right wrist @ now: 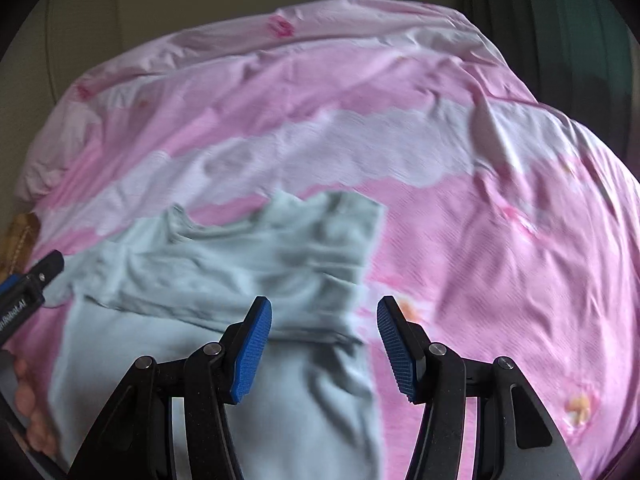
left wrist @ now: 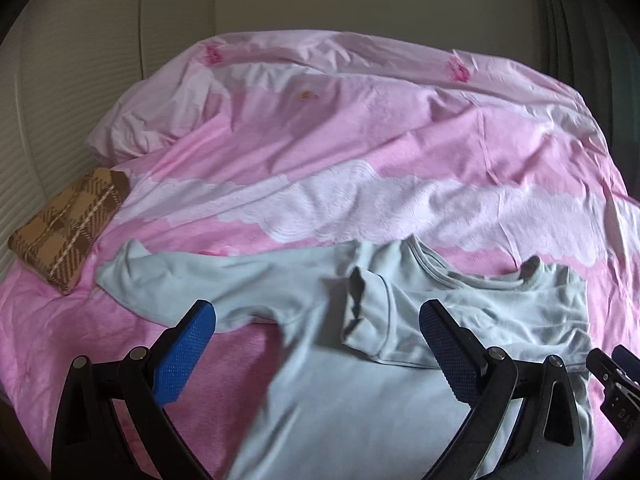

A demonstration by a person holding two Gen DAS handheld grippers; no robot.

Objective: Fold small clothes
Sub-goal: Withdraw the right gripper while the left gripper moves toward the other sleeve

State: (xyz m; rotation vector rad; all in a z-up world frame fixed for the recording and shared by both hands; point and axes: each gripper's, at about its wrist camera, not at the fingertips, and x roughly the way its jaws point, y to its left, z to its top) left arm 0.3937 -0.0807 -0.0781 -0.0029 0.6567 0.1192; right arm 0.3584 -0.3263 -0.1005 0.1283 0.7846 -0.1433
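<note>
a pale blue shirt point(left wrist: 360, 360) lies on the pink bedspread point(left wrist: 360, 140), filling the lower centre of both views, one sleeve folded across its chest. the left gripper point(left wrist: 316, 344) hovers over it with jaws wide apart, empty. the right gripper point(right wrist: 324, 344) is also parted, holding nothing. a plaid cushion point(left wrist: 68, 228) sits at middle left.

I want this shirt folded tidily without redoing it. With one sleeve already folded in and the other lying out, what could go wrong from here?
1. The quilt under the shirt is rumpled and soft, so a grab may pinch the quilt too.
2. The folded sleeve lies loose and creased; tugging the shirt could flip it open.
3. Both the left tongs and the right tongs are open and empty, so nothing pins the shirt while the other sleeve is pulled.
</note>
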